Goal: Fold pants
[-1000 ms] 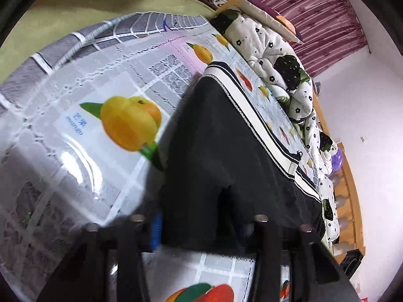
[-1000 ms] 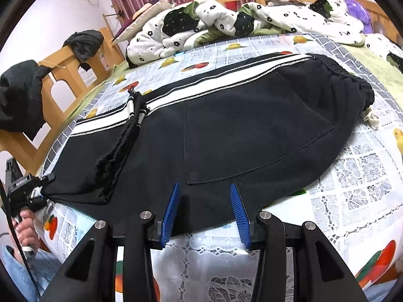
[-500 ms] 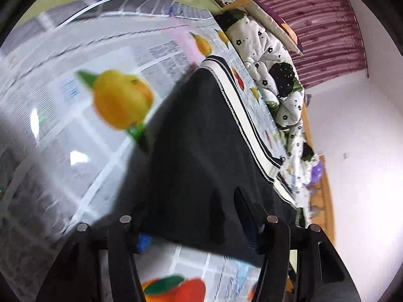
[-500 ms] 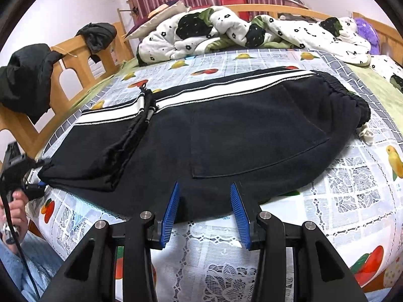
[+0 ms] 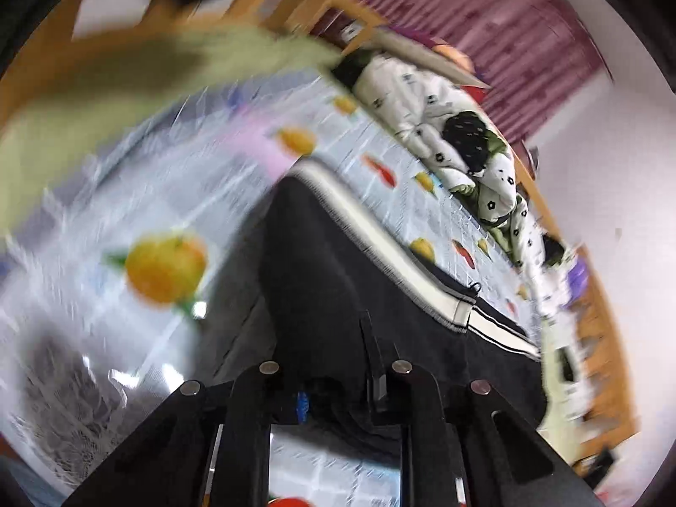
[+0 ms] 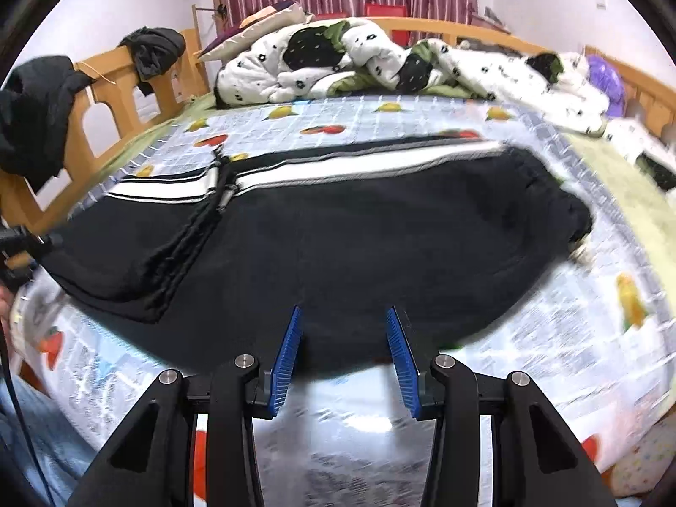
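Observation:
Black pants [image 6: 359, 245] with a white side stripe lie across a bed on a fruit-print plastic sheet [image 6: 346, 126], the leg ends folded over at the left. My right gripper [image 6: 344, 338] is open, its blue pads at the pants' near edge with nothing between them. In the blurred left wrist view, my left gripper [image 5: 333, 380] is closed on the near edge of the pants [image 5: 338, 270], black cloth bunched between its fingers. From the right wrist view the left gripper [image 6: 25, 241] shows at the far left edge of the pants.
A rumpled white and black floral quilt [image 6: 380, 59] lies at the far side of the bed. A wooden bed frame [image 6: 114, 97] with dark clothes draped on it stands at the left. A purple object [image 6: 608, 80] sits far right.
My left gripper has closed on the pants' edge and swung, blurring its view. My right gripper has drawn back slightly toward the near edge and stayed open.

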The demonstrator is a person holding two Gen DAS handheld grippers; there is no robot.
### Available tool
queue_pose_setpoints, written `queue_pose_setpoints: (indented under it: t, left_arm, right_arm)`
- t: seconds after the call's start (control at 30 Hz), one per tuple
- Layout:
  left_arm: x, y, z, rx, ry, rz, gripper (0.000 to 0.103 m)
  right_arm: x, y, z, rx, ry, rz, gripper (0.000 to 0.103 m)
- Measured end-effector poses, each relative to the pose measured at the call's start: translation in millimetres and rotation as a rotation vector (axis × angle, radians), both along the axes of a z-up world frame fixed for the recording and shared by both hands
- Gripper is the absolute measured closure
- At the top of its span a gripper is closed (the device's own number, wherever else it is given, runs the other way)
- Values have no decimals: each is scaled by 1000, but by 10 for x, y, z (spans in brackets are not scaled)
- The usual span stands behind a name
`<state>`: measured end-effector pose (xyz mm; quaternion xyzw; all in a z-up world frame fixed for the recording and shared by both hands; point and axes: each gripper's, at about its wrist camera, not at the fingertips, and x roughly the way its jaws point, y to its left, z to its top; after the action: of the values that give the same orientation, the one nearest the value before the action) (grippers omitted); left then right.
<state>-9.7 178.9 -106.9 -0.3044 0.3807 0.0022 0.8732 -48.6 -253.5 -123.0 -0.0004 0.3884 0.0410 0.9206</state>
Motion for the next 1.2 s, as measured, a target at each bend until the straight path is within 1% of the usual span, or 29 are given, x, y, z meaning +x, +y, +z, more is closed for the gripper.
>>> queue_pose_setpoints:
  t: [0.07, 0.1, 0.2, 0.27, 0.3, 0.37, 0.43, 0.5, 0.57, 0.6, 0.63, 0.67, 0.7, 0.73, 0.8, 0.83, 0.87, 0.9, 0.93, 0.97, 1.0, 1.03, 1.07, 1.1, 1.17, 1.2]
  left_arm:
    - [49, -266, 258, 87, -50, -7, 86]
    - [73, -378, 353, 116, -71, -17, 86]
    - [169, -970, 636, 253, -148, -109, 87]
    - [204, -1359, 727, 301, -184, -185, 87]
    - [226, -1521, 750, 307, -194, -218, 87]
    - [251, -1958, 741, 312, -208, -313, 87]
    - [280, -2451, 663, 343, -212, -404, 87]
    - [295, -2875, 501, 354, -201, -491, 87]
    - [331, -3184, 271, 315, -164, -563, 87]
    - [364, -3334, 102, 274, -124, -604, 87]
    - [380, -3399, -20, 238, -93, -625, 87]
    - [406, -3494, -188, 195, -44, -648, 87]
    - [405, -3581, -323, 185, -14, -662, 87]
    - [320, -3624, -378, 206, -19, -667, 87]
    - [165, -3682, -346, 292, -76, -684, 86]
    - [138, -3672, -308, 300, -86, -699, 81]
    - [103, -3630, -242, 298, -93, -718, 79]
    - [28, -3544, -159, 283, -107, -742, 74]
    - [-20, -3489, -97, 281, -123, -750, 67]
    - [-111, -3381, -4, 293, -157, -748, 62]
    - [-203, -3253, 91, 314, -196, -730, 48]
    - [-267, -3163, 136, 332, -230, -704, 38]
    - [-352, -3016, 192, 347, -261, -672, 36]
    - [-387, -2908, 232, 358, -273, -643, 35]
    - [-501, -2612, 270, 384, -258, -562, 35]
    - [-574, -2427, 249, 386, -238, -519, 32]
  right_arm:
    - [33, -85, 114, -36, -21, 5, 60]
    - [44, -147, 175, -53, -37, 8, 60]
    - [71, -427, 330, -97, -92, -14, 60]
    - [110, -666, 403, -90, -95, -46, 60]
    - [115, -798, 436, -76, -91, -64, 60]
    - [103, -1076, 497, -54, -88, -94, 60]
    - [63, -1316, 549, -54, -91, -121, 60]
    - [3, -1527, 582, -66, -91, -151, 60]
    - [-66, -1700, 595, -58, -86, -170, 60]
    - [-108, -1780, 585, -49, -80, -180, 60]
    - [-150, -1855, 563, -39, -72, -189, 60]
    - [-179, -1884, 541, -31, -65, -193, 60]
    - [-204, -1919, 508, -20, -53, -197, 60]
    - [-224, -1941, 471, -8, -42, -200, 60]
    - [-234, -1964, 400, 21, -18, -196, 60]
    - [-235, -1954, 378, 36, -11, -189, 60]
    - [-226, -1935, 370, 48, -9, -181, 60]
    - [-207, -1907, 361, 70, -6, -167, 60]
    - [-170, -1882, 353, 94, -4, -152, 60]
    - [-121, -1837, 350, 124, -1, -133, 60]
    - [-65, -1784, 353, 154, 0, -113, 59]
    - [-5, -1735, 355, 182, 1, -96, 57]
    - [70, -1661, 355, 215, 3, -73, 53]
    - [172, -1575, 344, 253, 12, -42, 51]
    - [376, -1415, 287, 313, 58, 16, 50]
    - [504, -1316, 238, 333, 93, 41, 50]
